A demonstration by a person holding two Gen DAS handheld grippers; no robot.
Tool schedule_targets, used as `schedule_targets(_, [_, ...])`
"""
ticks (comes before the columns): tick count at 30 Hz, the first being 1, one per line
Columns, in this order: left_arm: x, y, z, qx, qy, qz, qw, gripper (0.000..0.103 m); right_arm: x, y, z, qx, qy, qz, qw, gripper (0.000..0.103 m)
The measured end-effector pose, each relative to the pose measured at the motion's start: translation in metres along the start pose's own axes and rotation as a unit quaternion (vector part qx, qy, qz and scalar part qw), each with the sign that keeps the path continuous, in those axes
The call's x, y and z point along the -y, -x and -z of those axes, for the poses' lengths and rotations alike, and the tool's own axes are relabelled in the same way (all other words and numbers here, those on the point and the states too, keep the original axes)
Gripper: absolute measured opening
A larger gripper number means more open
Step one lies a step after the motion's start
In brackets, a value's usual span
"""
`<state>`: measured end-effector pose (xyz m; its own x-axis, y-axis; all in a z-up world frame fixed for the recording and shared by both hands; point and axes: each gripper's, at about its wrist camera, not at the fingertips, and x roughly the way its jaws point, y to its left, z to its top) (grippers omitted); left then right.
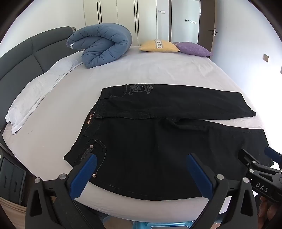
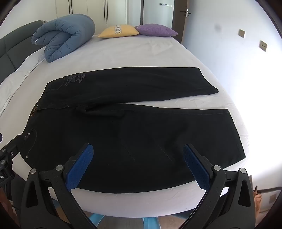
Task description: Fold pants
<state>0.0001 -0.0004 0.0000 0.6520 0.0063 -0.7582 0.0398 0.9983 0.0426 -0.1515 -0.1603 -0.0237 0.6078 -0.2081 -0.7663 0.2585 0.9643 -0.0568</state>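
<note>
Black pants (image 1: 149,137) lie flat on the white bed (image 1: 141,70), waistband to the left, both legs running right and spread apart in a narrow V. They also show in the right wrist view (image 2: 132,132). My left gripper (image 1: 141,158) is open and empty, hovering over the near leg by the front pocket. My right gripper (image 2: 138,149) is open and empty, over the near leg further right. The right gripper also shows at the right edge of the left wrist view (image 1: 260,155).
A rolled blue duvet (image 1: 102,45) lies at the far left of the bed, with a yellow cushion (image 1: 158,45) and a purple cushion (image 1: 193,48) at the far edge. A grey headboard (image 1: 23,61) and a white pillow (image 1: 40,93) are on the left. Wardrobe doors (image 1: 119,15) stand behind.
</note>
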Motion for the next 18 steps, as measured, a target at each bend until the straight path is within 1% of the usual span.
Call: schedule_targets(18, [0.0017, -0.0024, 0.0029, 0.000, 0.001, -0.001, 1.0000, 0.103, -0.0058, 0.0023, 0.0021, 0.000, 0.001, 0.000, 1.000, 0.103])
